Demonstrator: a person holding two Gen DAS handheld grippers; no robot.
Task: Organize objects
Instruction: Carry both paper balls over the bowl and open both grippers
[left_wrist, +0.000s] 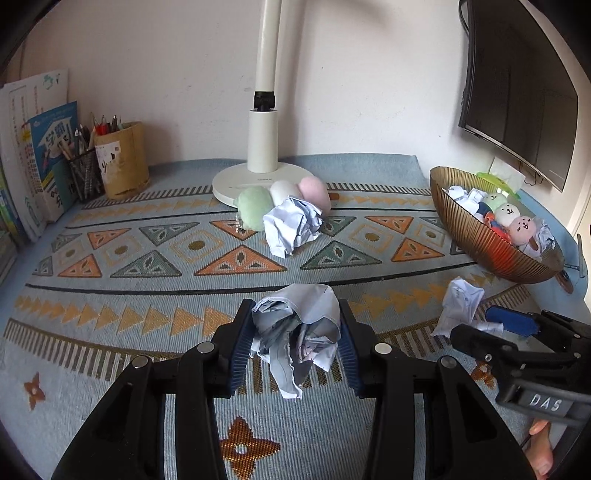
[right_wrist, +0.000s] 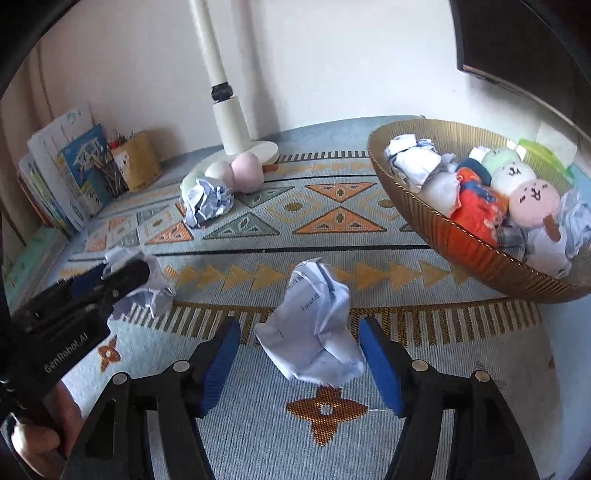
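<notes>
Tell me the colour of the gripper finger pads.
Blue, ribbed pads; clearest in the right wrist view.

Left gripper (left_wrist: 295, 343): black angular arms, ribbed blue pads lining the inner faces of both fingers, round silver pins at the linkage joints behind them. Right gripper (right_wrist: 301, 363): same black build, brighter blue pads, silver pins too. White lettering on the housings — "DAS" on one, "GenRobot.AI" on the other.
</notes>
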